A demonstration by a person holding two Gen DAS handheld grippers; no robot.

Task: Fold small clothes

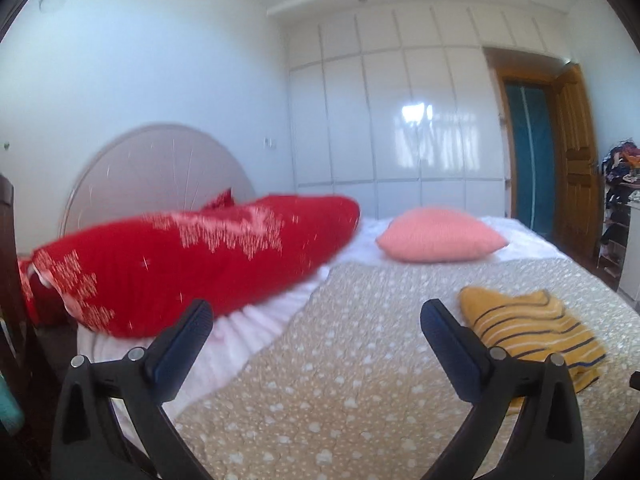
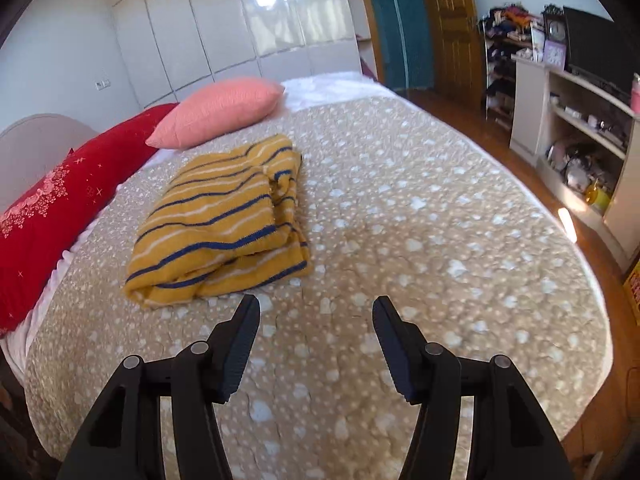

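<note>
The folded yellow striped garment (image 2: 224, 220) lies on the spotted bedspread (image 2: 420, 220) ahead-left of the right gripper (image 2: 316, 308) and ahead-right of the left gripper (image 1: 316, 312), both spread wide, holding nothing.

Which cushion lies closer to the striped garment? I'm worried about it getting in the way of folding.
The plain pink cushion, just beyond the folded yellow striped garment. The patterned red pillow lies off to the side along the headboard end.

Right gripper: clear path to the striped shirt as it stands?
Probably yes. The right gripper is open just short of the folded striped shirt, slightly right of it; only bare bedspread lies between.
</note>
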